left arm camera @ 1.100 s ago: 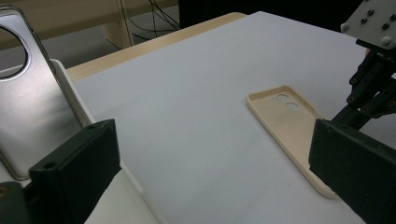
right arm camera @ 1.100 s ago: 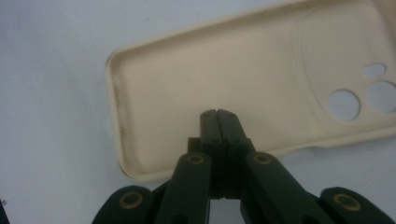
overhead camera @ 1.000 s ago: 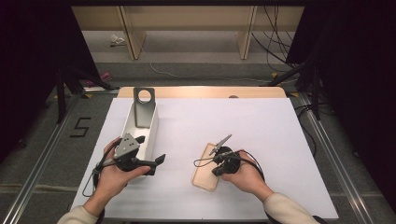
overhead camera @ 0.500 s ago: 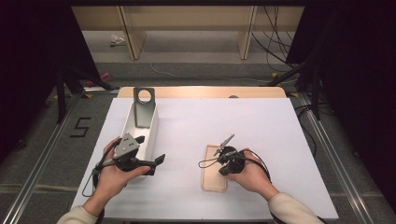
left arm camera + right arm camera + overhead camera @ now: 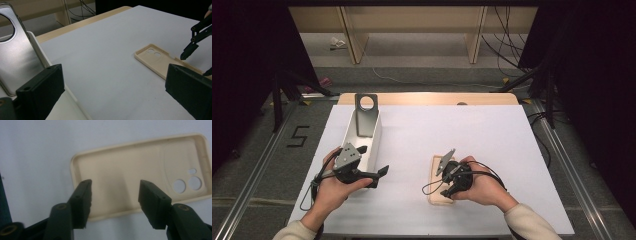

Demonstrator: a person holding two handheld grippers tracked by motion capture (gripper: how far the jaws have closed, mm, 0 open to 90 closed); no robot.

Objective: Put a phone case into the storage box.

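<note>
A beige phone case [image 5: 436,193] lies flat on the white table, hollow side up, its camera holes at the far end [image 5: 160,61]. My right gripper [image 5: 451,186] hovers just over its near half, pointing down. Its jaws have just been opening and now stand apart above the case's inside [image 5: 130,167]; the pads of the right gripper [image 5: 113,188] touch nothing. My left gripper [image 5: 379,177] rests at the near end of a white box [image 5: 374,145], open with nothing between its jaws [image 5: 112,95].
A silver phone-shaped plate [image 5: 366,117] with a round hole leans upright in the white box's far end [image 5: 15,62]. The table's wooden far edge [image 5: 427,98] borders the white sheet. Cables trail from both grippers toward the person.
The right gripper held the case tilted, swung it straight and set it flat. Its jaws have since opened and let go. The left hand stayed put.
</note>
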